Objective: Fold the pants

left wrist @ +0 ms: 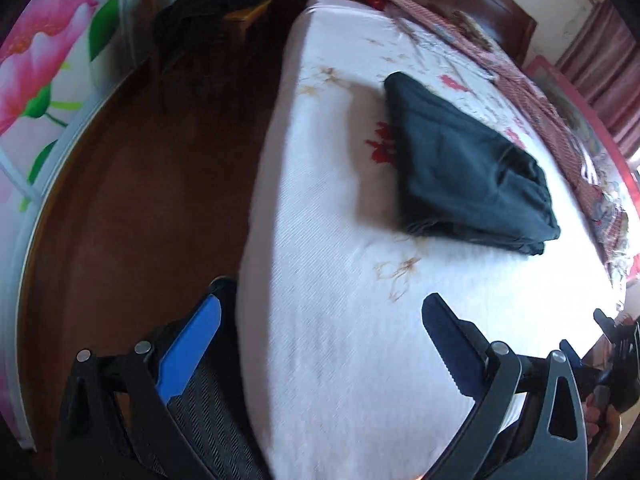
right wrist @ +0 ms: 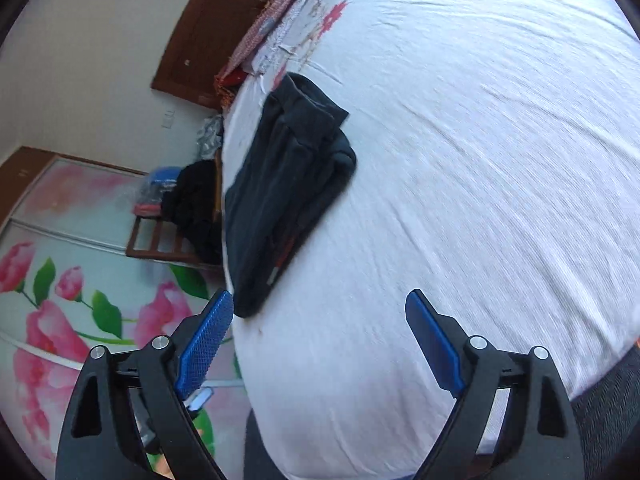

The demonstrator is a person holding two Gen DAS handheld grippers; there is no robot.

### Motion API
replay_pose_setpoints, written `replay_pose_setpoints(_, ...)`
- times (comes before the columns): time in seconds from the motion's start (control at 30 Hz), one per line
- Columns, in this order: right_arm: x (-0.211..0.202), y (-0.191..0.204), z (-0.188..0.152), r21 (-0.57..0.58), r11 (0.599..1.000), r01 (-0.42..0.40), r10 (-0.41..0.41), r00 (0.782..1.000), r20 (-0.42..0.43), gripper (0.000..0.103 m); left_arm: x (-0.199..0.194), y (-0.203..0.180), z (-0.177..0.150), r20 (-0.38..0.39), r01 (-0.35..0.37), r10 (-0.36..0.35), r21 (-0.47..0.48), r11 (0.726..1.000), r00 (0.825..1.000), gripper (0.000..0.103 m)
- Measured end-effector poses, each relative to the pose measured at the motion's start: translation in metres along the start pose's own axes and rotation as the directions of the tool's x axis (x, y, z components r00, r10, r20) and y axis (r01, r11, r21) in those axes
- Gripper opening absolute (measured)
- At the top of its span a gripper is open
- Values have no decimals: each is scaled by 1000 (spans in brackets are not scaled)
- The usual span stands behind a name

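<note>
The dark pants (left wrist: 468, 164) lie folded into a compact stack on the white floral bed sheet (left wrist: 340, 320). In the right wrist view the same folded pants (right wrist: 288, 184) sit near the bed's left edge. My left gripper (left wrist: 324, 304) is open and empty, held back over the near corner of the bed, well short of the pants. My right gripper (right wrist: 320, 300) is open and empty, just in front of the pants' near corner and apart from it. Part of the right gripper (left wrist: 616, 344) shows at the left wrist view's right edge.
Brown wooden floor (left wrist: 140, 200) lies left of the bed. A wardrobe with pink flower doors (left wrist: 44, 72) stands beyond it. A wooden chair with dark clothes (left wrist: 216, 8) stands by the headboard (left wrist: 492, 4). A patterned red blanket (left wrist: 560, 120) lies along the bed's far side.
</note>
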State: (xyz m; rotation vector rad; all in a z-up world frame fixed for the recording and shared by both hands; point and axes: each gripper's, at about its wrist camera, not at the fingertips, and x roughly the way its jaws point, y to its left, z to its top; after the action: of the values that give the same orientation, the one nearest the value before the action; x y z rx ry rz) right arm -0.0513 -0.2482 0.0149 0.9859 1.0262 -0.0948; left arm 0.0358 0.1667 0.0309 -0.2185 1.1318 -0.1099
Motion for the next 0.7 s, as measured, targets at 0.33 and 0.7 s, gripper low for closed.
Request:
replay_pose_setpoints(0.33,28,69,-59,-450,749,486,-449,872,194,87,6,-62,-74,39,-130,127,111,985,991,101)
replay_pose_setpoints(0.7,46,102,-50,-428,760,489,-315,853,415,88,-3,-96,-41,369,-269,246,12,963,896,101)
